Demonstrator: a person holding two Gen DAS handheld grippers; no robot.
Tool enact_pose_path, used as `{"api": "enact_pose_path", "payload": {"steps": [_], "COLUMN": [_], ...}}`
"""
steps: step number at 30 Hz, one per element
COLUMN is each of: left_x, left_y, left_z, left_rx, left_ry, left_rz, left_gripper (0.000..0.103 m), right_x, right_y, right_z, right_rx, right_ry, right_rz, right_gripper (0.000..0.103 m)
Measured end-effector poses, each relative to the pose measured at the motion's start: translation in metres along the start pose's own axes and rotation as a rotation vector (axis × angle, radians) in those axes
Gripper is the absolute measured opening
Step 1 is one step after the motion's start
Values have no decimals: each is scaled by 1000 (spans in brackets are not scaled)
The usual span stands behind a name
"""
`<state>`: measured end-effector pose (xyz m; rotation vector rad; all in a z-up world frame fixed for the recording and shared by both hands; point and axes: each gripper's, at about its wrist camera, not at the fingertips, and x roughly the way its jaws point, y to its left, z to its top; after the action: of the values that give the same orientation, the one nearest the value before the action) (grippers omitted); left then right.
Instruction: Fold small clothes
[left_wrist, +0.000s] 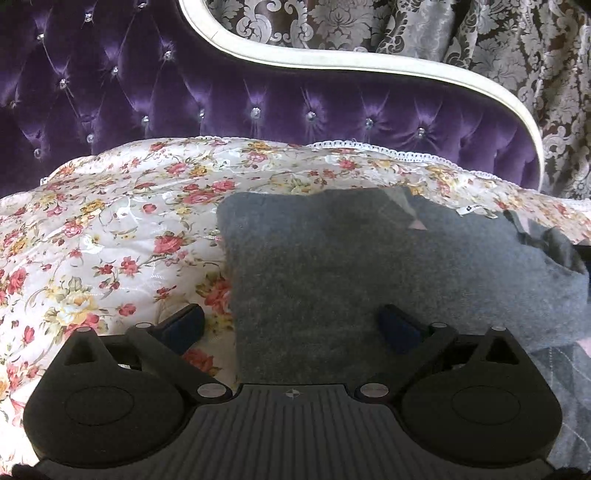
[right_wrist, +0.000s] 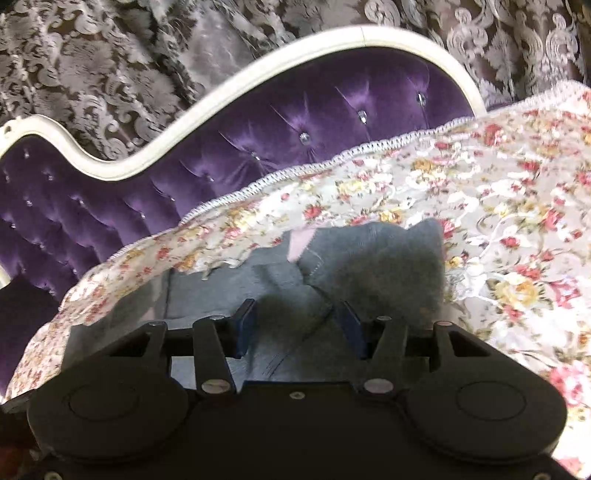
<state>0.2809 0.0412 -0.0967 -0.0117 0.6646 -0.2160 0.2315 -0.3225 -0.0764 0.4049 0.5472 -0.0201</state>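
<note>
A grey knitted garment (left_wrist: 351, 266) lies folded on the floral bedspread (left_wrist: 110, 229), with a white label (left_wrist: 476, 210) near its far edge and a pink patch (left_wrist: 417, 223) beside it. My left gripper (left_wrist: 291, 326) stands wide open over the garment's near left edge: the left finger (left_wrist: 184, 325) is above the bedspread, the right finger (left_wrist: 399, 328) above the grey cloth. In the right wrist view the same garment (right_wrist: 369, 266) shows rumpled folds and a pink patch (right_wrist: 299, 243). My right gripper (right_wrist: 299, 326) hovers low over it, jaws partly apart, with cloth seen between them but not pinched.
A purple tufted headboard (left_wrist: 258, 103) with a curved white frame (left_wrist: 332, 61) rises behind the bed. Patterned damask curtains (left_wrist: 498, 48) hang beyond it. The bedspread's lace edge (right_wrist: 332, 158) runs along the headboard. Floral bedspread (right_wrist: 517, 240) spreads to the right of the garment.
</note>
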Motion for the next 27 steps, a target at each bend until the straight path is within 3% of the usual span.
{"api": "enact_pose_path", "payload": {"steps": [4,5,6,7,10,15,21,26,27], "left_x": [0,-1,0,-1,-2,-8,-10,7,8], "left_y": [-1,-1,-1,-1,0,7,14,28,33], "left_z": [-1,-1,-1,-1,1,8,20,27,26], "left_rx": [1,1,0,1,3,-10,-13,-22,-32], "left_ry": [2,2,3,3,10,45,16,61,67], "left_rz": [0,0,-1,-2,-10,-34,35,138,127], "left_gripper": [103,103,103,103,103,102,102,103,103], "right_x": [16,17,17,15,-15,-73,-63,-60,-59], "right_y": [0,2,4,6,17,18,1,3,3], "right_z": [-2,-1,0,3,7,-5,-23,-28,-30], "right_rx": [16,10,4,4,-20,-48,-50,-69,-77], "right_ry": [10,11,18,20,-42,-102,-4,-1,-6], "right_rz": [-16,-22,-19,-10,26,-23,-86,-101,-114], "right_gripper": [59,40,13,11,12,12,12,12,12]}}
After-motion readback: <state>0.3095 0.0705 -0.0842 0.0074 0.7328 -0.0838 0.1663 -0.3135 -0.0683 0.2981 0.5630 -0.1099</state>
